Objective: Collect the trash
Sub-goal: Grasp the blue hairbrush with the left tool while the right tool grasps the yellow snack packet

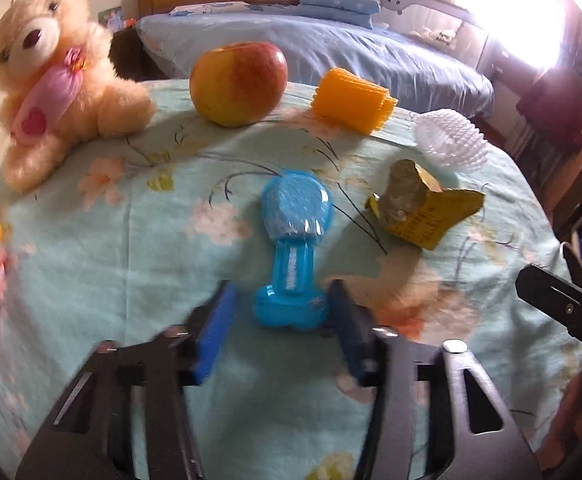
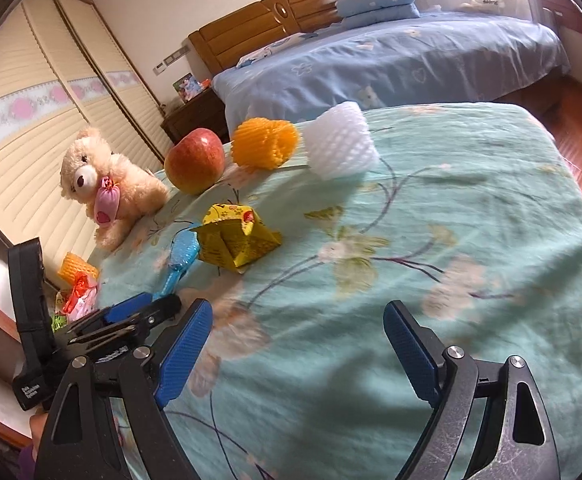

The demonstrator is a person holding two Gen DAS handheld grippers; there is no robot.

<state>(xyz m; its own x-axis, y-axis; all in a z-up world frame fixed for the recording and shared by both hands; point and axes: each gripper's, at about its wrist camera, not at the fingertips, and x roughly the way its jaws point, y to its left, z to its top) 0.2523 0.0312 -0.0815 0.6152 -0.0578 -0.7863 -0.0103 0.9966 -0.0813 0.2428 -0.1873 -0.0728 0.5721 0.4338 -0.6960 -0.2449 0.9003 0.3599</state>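
The left tool (image 1: 281,312) is sitting wide open around the blue hairbrush (image 1: 293,248) handle. It might be grabbing the brush, which is no trash. The crumpled yellow wrapper (image 1: 423,208) is lying just beside it on the green bedsheet (image 2: 451,220). The right tool (image 2: 297,344) is hanging wide open, holding nothing.
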